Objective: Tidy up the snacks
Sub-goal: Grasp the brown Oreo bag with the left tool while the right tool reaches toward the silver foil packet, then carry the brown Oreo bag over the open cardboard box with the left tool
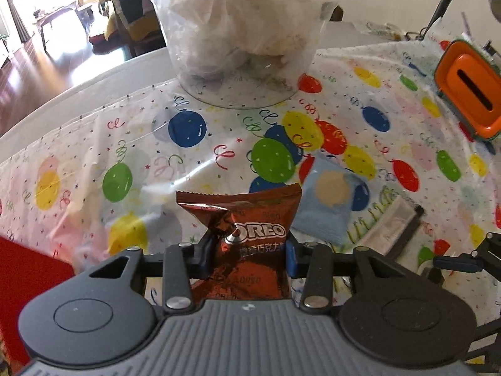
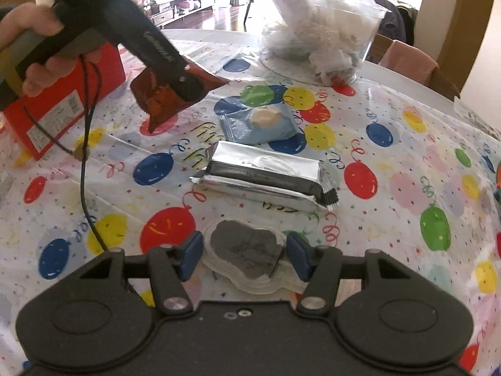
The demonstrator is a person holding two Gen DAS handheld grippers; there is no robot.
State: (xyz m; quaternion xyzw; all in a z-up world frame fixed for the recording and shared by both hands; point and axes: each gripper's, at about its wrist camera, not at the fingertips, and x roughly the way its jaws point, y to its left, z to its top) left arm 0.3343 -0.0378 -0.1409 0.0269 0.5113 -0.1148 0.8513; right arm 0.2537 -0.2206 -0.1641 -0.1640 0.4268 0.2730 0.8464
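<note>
Glossy crinkled foil Oreo packet [image 1: 247, 238], shiny silver foil pack [image 2: 266, 175] — clear plastic tub [image 1: 238, 40], thin glossy tablecloth [image 1: 141, 144]

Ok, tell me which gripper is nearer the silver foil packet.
Right. The right gripper sits just short of the silver foil packet; the left gripper, clamping the Oreo packet, is beyond it.

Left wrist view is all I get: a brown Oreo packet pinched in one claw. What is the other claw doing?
Observer: The right gripper has a flat pale pouch with a grey snack inside between its pads, which appear to press on its edges.
Operator: And the silver thing at my right edge?
Observer: It's a whole silver pack, lying flat on the balloon tablecloth between the pouch and the blue packet.
Operator: The red shape on my left?
Observer: That's a red box with a white label, on the table beyond the left gripper.
</note>
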